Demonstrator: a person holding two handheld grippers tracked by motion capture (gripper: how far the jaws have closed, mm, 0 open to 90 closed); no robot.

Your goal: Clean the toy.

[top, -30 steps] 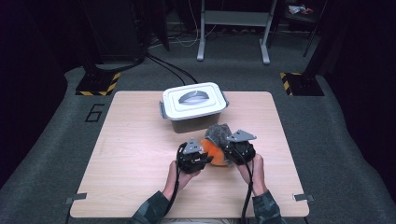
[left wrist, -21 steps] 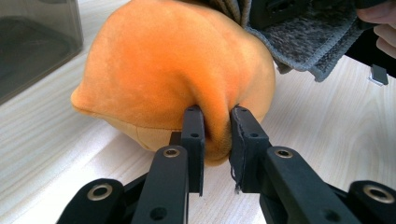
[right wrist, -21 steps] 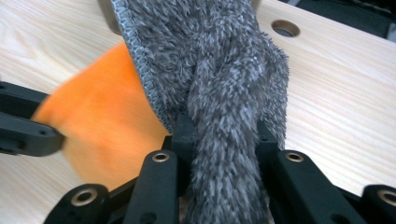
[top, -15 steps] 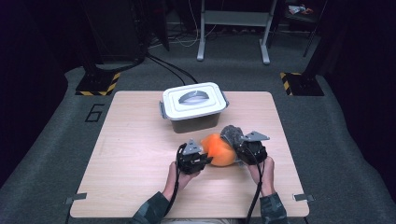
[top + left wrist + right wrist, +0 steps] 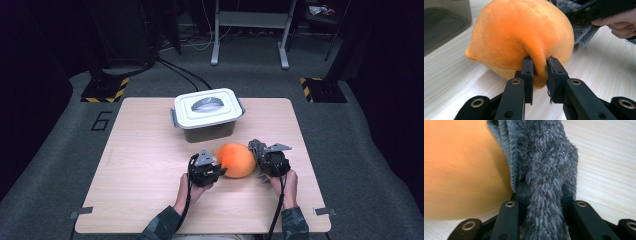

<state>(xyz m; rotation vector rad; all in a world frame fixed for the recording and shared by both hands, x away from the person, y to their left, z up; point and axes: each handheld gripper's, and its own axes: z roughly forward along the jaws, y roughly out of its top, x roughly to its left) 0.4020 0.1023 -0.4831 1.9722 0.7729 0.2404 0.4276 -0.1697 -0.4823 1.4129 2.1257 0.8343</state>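
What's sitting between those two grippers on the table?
An orange plush lies between the left gripper and right gripper, seen in the high view.

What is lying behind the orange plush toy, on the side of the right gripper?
A grey fluffy cloth lies against the orange plush toy; the right gripper pinches it. The toy covers the cloth's far part.

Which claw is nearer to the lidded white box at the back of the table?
Left. The left claw, pinching the orange plush, sits just in front of the white box; the right claw, clamping grey cloth, is off to its right.
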